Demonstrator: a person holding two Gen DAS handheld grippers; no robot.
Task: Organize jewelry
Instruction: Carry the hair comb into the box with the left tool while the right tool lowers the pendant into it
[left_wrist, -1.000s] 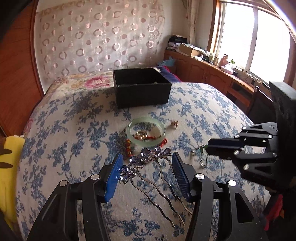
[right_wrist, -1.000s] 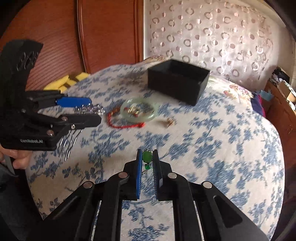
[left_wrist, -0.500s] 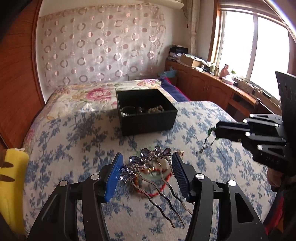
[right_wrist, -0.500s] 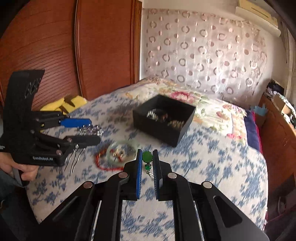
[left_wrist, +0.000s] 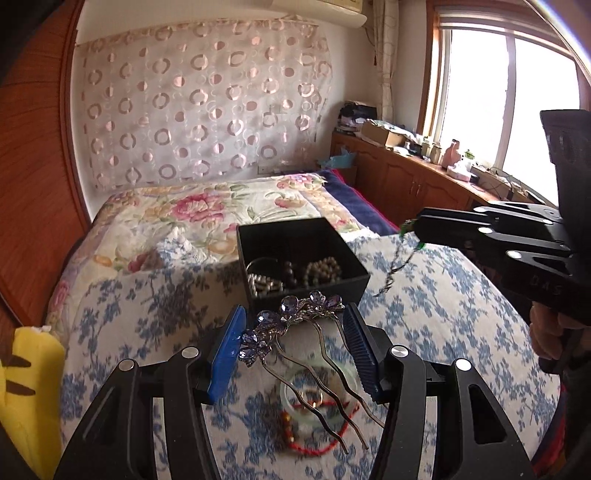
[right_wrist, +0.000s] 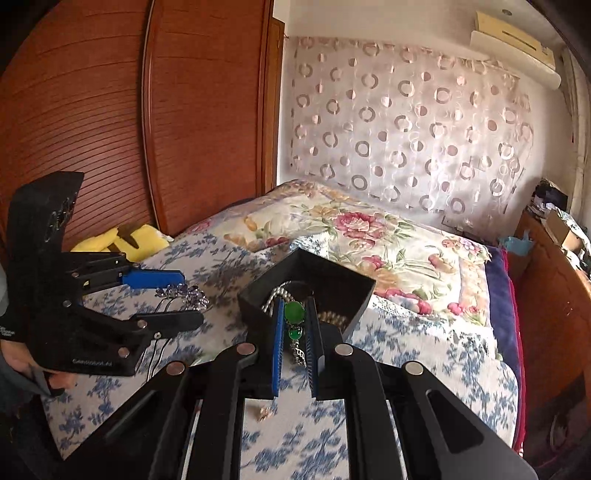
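Observation:
My left gripper (left_wrist: 293, 332) is shut on a purple-jewelled hair comb (left_wrist: 295, 314), held above the bed, just short of the black box (left_wrist: 354, 262). Pearl strands (left_wrist: 321, 269) lie inside the box. My right gripper (right_wrist: 295, 325) is shut on a green-stone necklace (right_wrist: 294, 314), raised near the box's (right_wrist: 351, 291) near edge. Its chain (left_wrist: 395, 266) dangles at the box's right in the left wrist view. A pale green bangle (left_wrist: 291, 398) and red cord bracelet (left_wrist: 314, 448) lie on the bedspread below the comb.
A small gold earring (right_wrist: 265, 413) lies on the blue-flowered bedspread (right_wrist: 424, 354). Yellow plush (left_wrist: 26, 391) sits at the bed's left edge. A wooden wardrobe (right_wrist: 110, 129) stands left, a cluttered sideboard (left_wrist: 424, 173) under the window right.
Both grippers have risen and moved forward toward the black box, carrying the comb and the necklace. The bangle and red cord stay on the bedspread, now under the left gripper.

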